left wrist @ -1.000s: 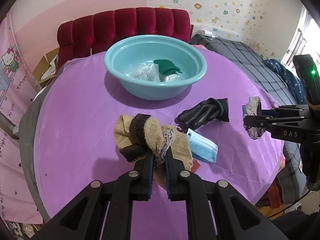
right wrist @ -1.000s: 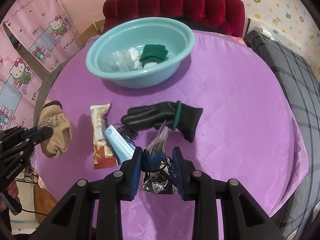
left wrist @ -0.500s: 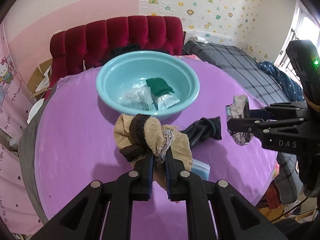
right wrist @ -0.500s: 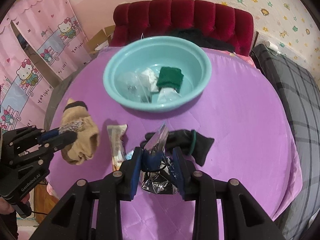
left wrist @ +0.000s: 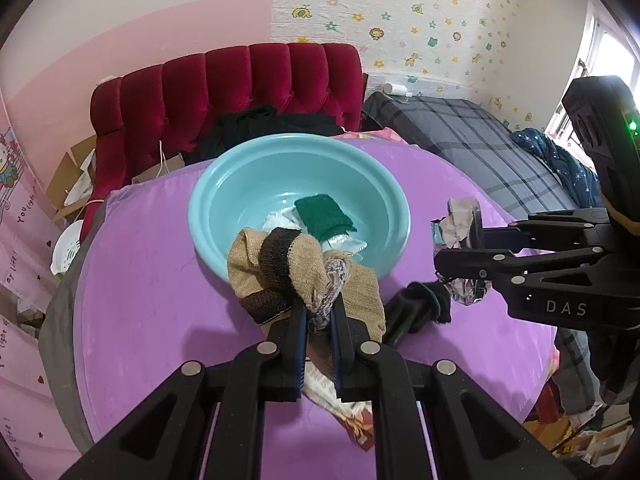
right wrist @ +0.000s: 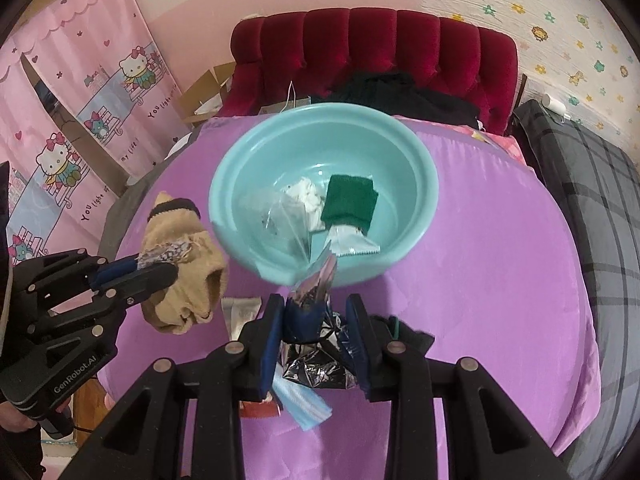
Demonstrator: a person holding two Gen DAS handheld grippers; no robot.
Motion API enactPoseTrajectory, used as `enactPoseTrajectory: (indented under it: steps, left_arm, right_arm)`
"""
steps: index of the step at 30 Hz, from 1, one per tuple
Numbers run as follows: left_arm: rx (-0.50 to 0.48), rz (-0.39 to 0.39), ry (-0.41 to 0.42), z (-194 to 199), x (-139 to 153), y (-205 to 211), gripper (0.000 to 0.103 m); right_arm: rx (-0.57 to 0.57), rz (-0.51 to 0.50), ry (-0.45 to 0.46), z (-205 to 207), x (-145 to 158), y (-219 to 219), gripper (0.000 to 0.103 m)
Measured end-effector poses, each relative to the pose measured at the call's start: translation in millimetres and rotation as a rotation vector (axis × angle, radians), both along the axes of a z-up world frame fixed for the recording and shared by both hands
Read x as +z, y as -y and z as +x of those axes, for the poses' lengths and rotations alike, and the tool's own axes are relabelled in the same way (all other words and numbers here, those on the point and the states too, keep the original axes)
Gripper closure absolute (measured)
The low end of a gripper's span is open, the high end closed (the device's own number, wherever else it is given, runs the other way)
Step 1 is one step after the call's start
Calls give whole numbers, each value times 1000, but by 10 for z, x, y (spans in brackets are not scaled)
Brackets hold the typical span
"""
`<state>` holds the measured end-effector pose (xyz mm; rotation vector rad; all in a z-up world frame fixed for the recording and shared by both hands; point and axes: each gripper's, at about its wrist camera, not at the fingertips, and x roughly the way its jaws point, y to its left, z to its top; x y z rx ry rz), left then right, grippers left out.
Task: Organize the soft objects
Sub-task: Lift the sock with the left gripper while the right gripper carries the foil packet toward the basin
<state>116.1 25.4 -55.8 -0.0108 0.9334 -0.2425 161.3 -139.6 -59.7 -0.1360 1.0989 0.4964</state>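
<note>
A: Our left gripper (left wrist: 319,312)?
B: Clamped tight on the tan glove (left wrist: 304,268), above the purple table (left wrist: 140,300).
A: Right gripper (right wrist: 316,320)?
B: Its 2 fingers pinch the foil wrapper (right wrist: 316,364), near the teal basin (right wrist: 416,208).

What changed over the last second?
Both tongs rose and carried their loads toward the teal basin: left tongs with the tan glove, right tongs with the foil wrapper. Grips unchanged; basin contents and black glove stayed put.
</note>
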Motion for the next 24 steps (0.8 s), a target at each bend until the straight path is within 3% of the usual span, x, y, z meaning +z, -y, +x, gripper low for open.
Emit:
enactPoseTrajectory:
  steps: [13, 24]
  left_arm:
    - [4, 7, -7, 572, -33, -102, 92]
    - [5, 7, -26, 1089, -178, -199, 92]
  right_arm:
    - [-8, 21, 9, 532, 51, -153, 69]
    - [-23, 45, -26, 1025, -98, -316, 67]
